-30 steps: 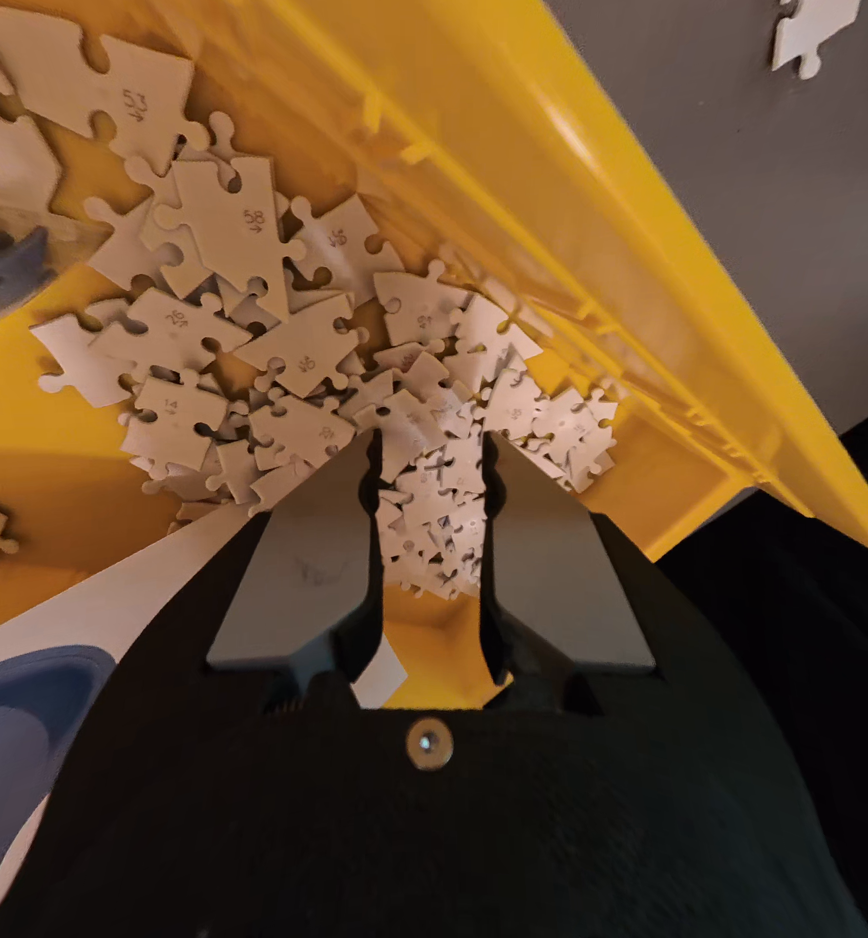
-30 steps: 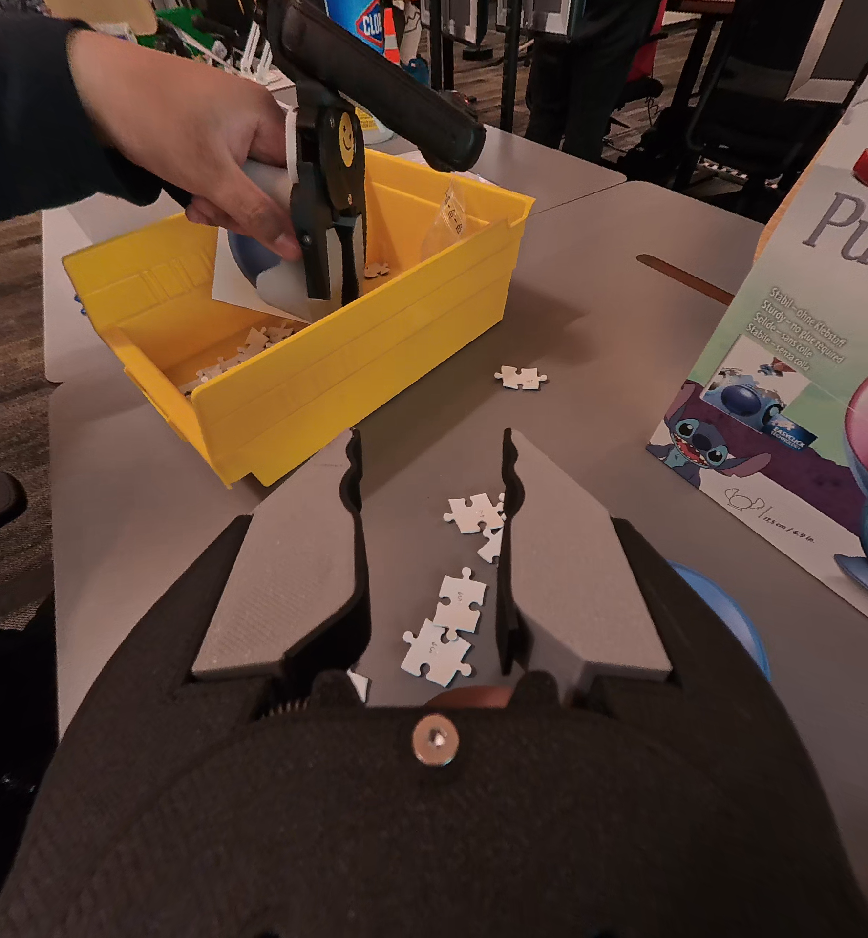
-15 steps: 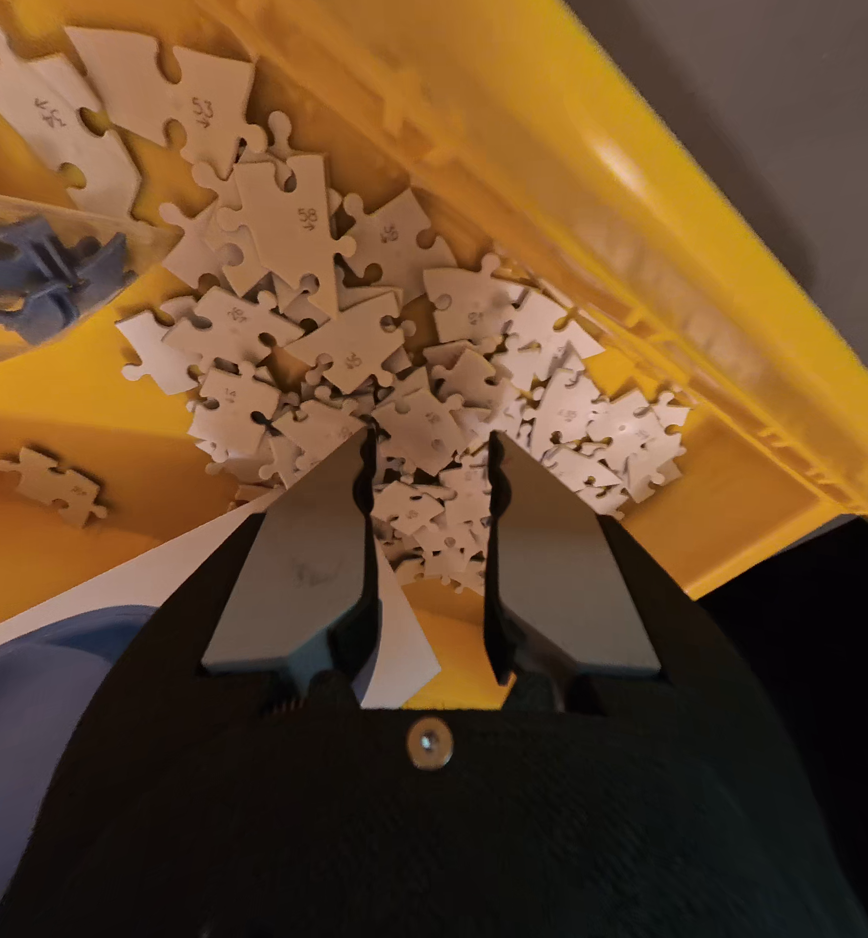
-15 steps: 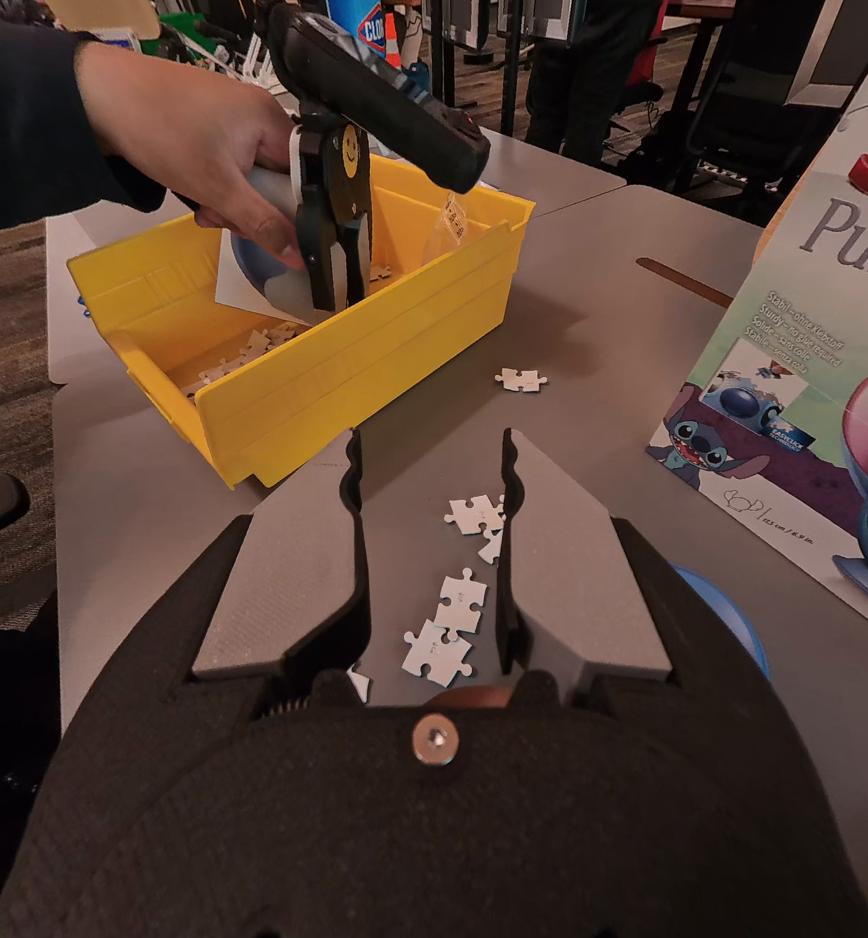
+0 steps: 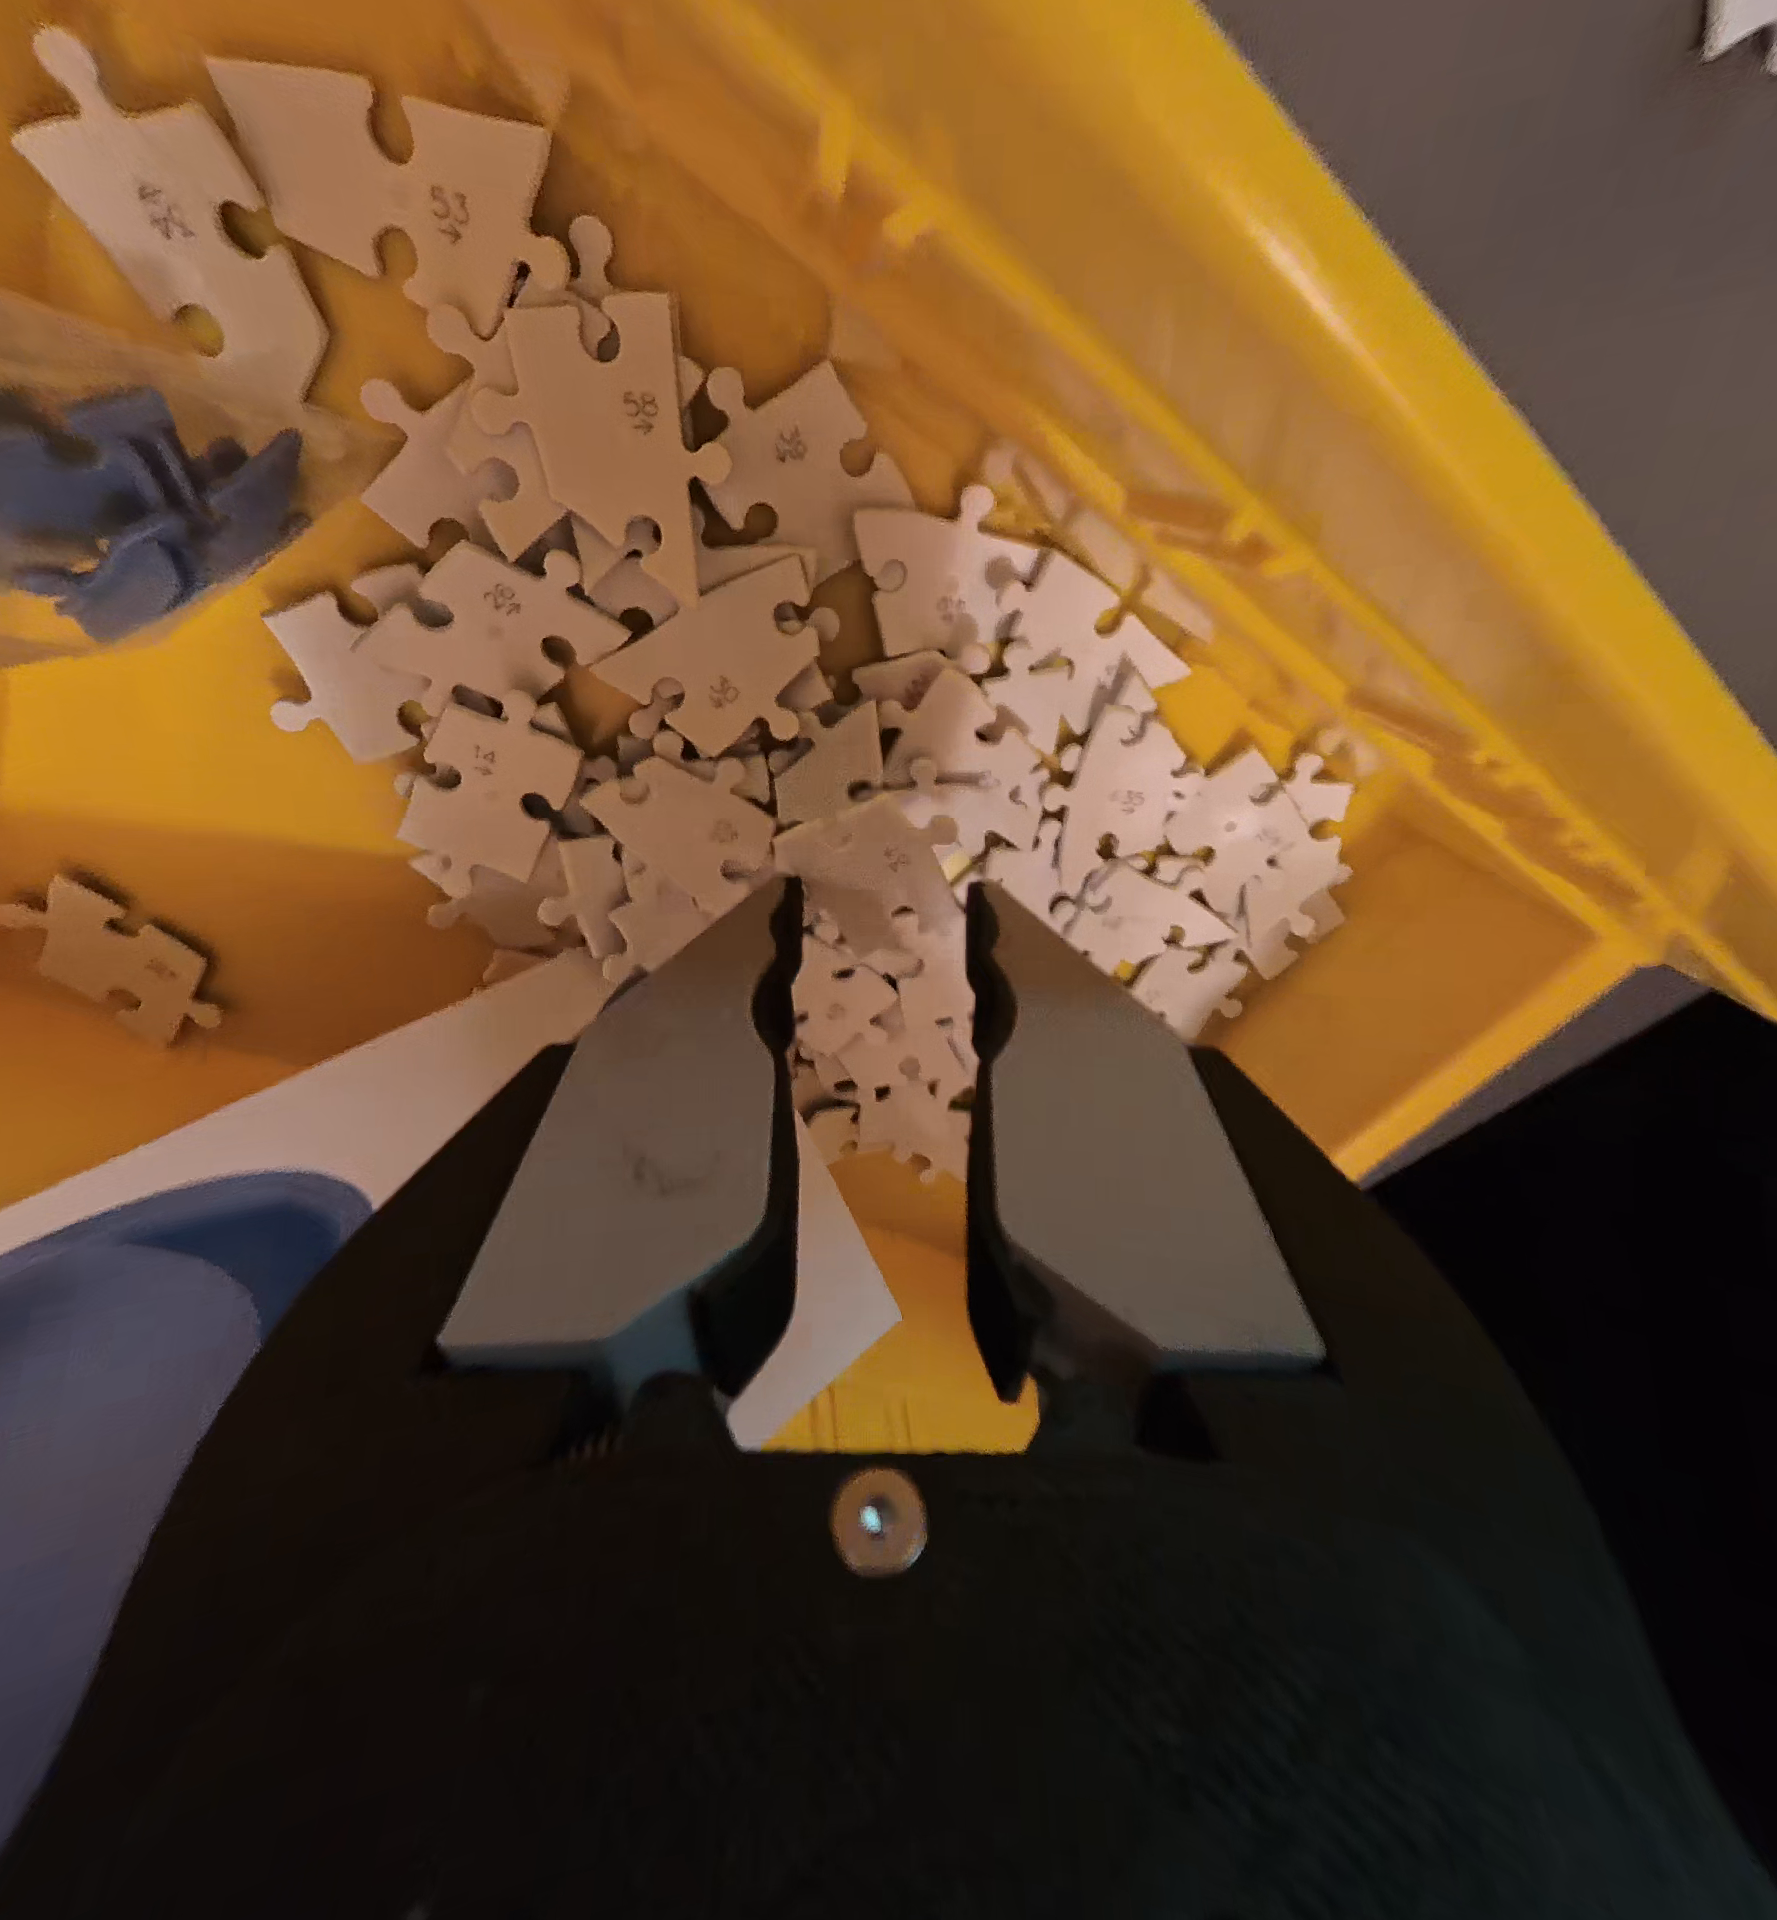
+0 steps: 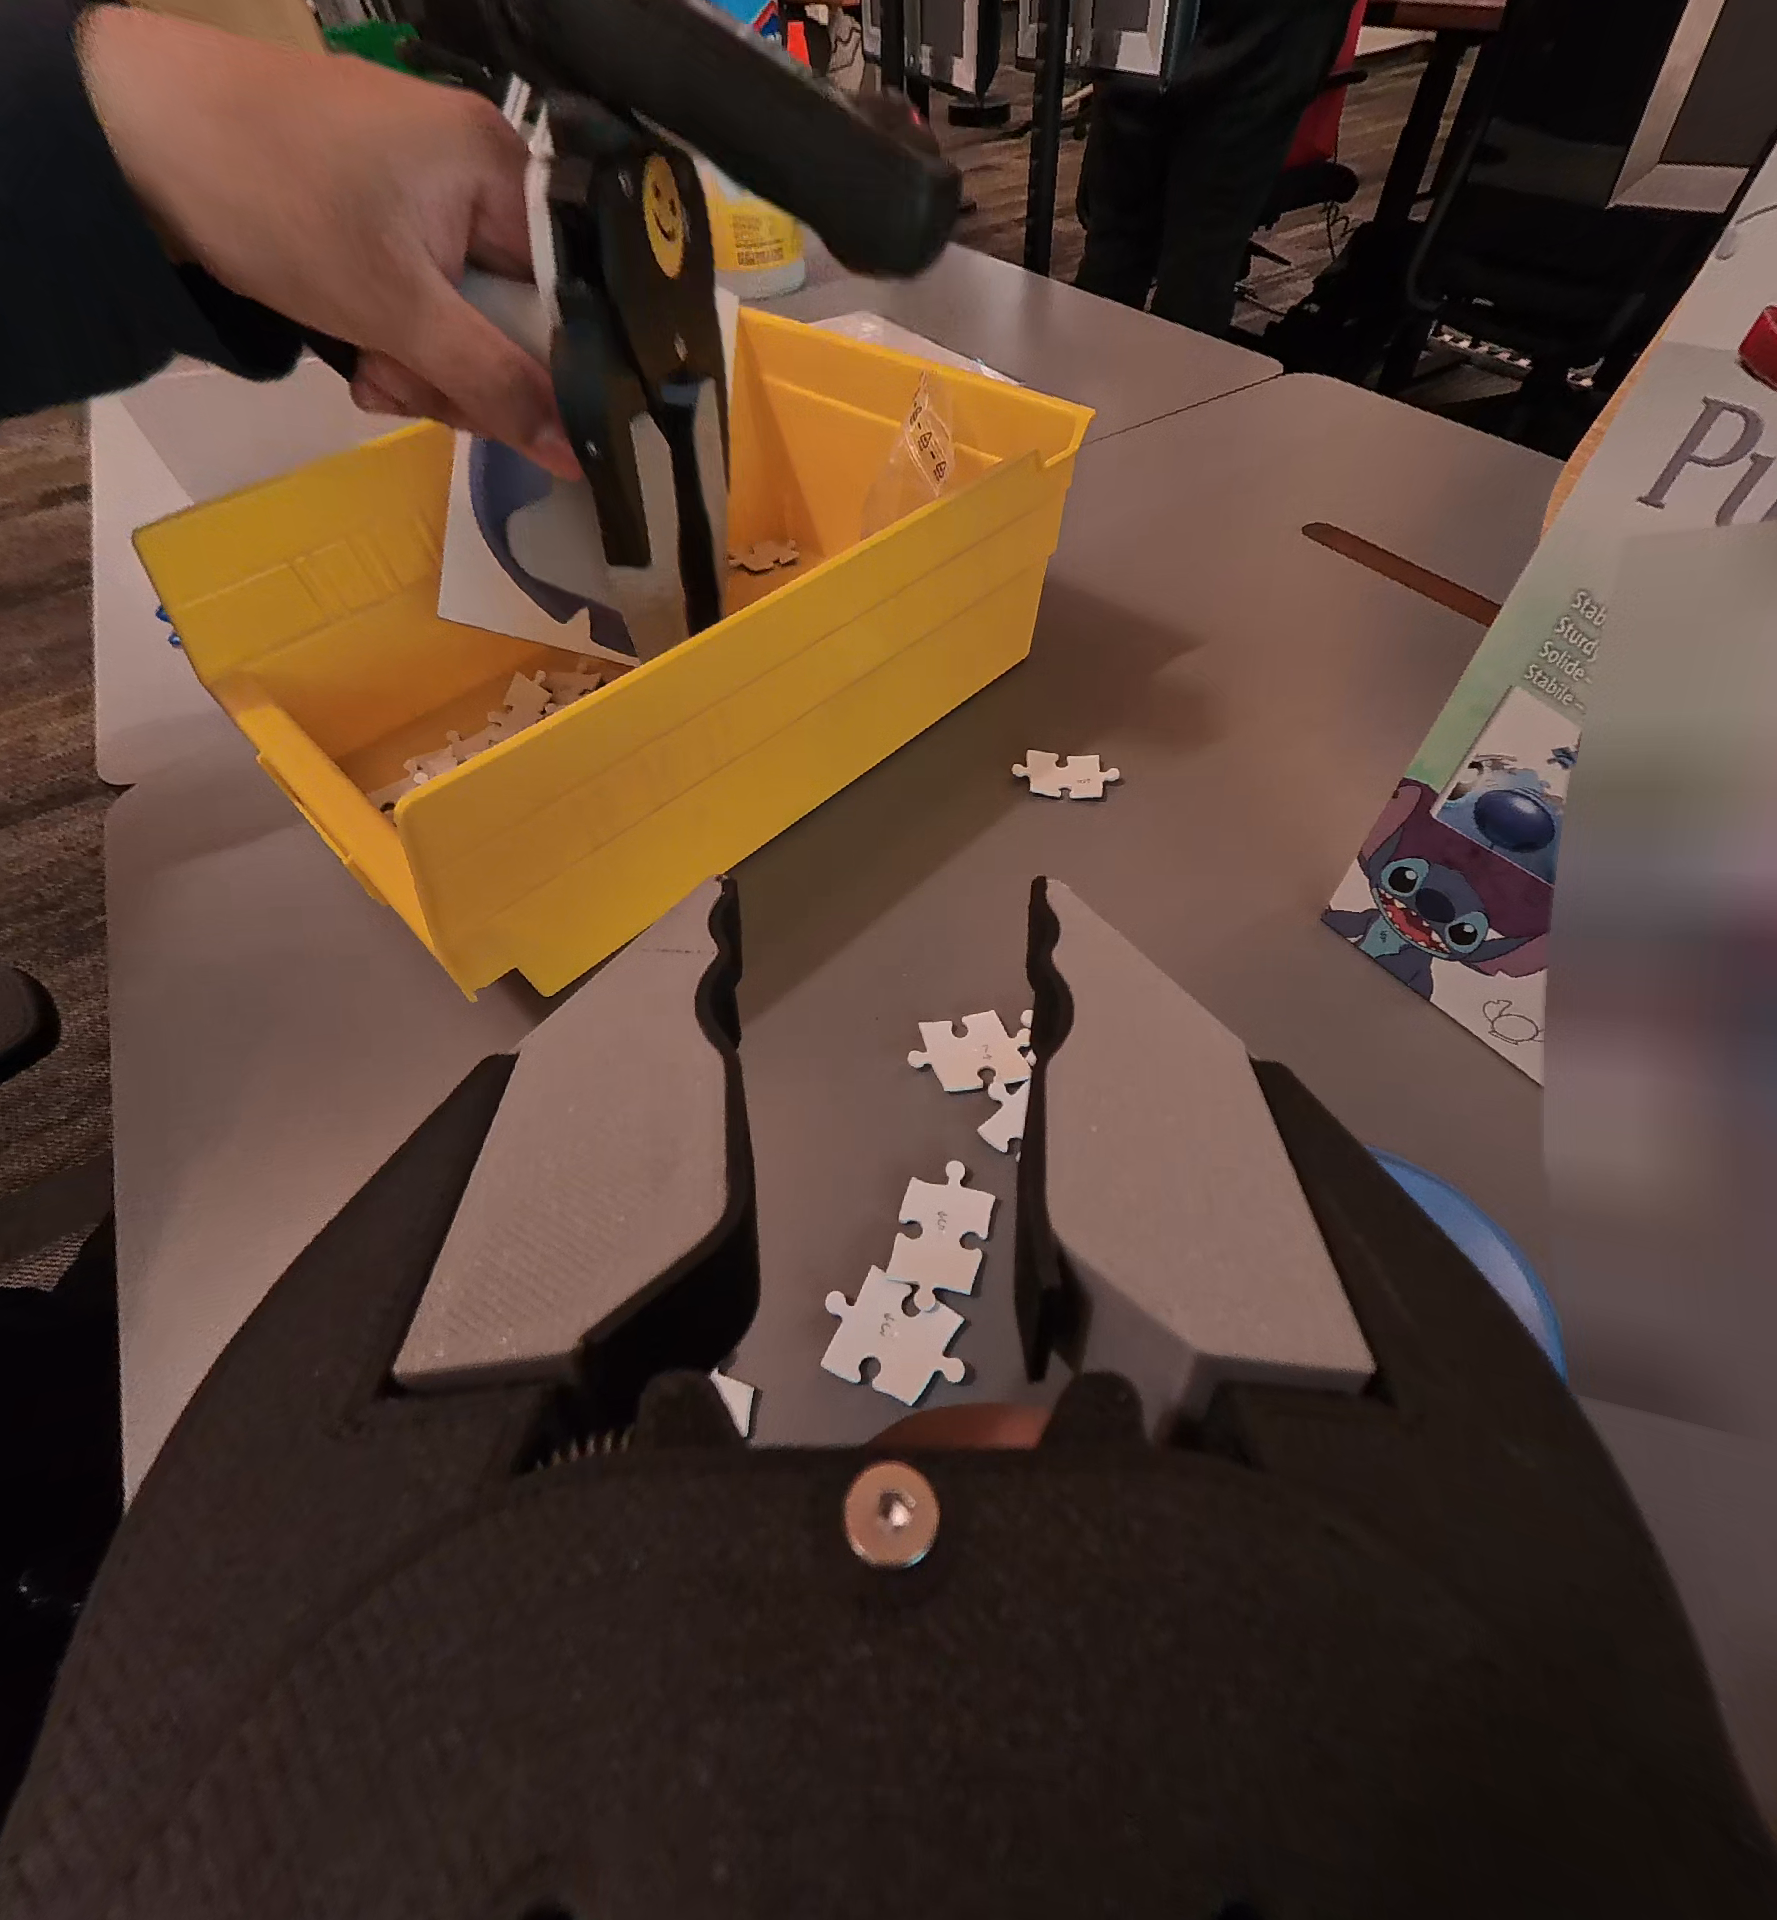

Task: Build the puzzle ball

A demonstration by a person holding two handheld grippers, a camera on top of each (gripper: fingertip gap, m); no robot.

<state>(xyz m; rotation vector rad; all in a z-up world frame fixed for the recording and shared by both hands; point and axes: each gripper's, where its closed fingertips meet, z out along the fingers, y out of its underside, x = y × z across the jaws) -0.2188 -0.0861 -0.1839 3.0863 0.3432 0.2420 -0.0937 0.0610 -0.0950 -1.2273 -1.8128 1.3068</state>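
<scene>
My left gripper is open and empty inside the yellow bin, its tips just above a heap of pale puzzle pieces lying back side up. From the right wrist view the left gripper points down into the bin, held by a hand. My right gripper is open and empty above the grey table. Below it lie two joined pieces and a loose piece. Another joined pair lies farther off, beside the bin.
A white sheet with blue print lies in the bin under my left gripper. A clear bag of blue parts lies at the bin's left. The puzzle box stands at the right. A blue rounded thing shows behind my right finger. About 20 cm separates my left fingertips from my right. From the right gripper's tips to the loose piece is close to 11 cm.
My left gripper has shifted along the bin and risen a little, so the heap sits more centrally in its view. The right gripper has not moved.
</scene>
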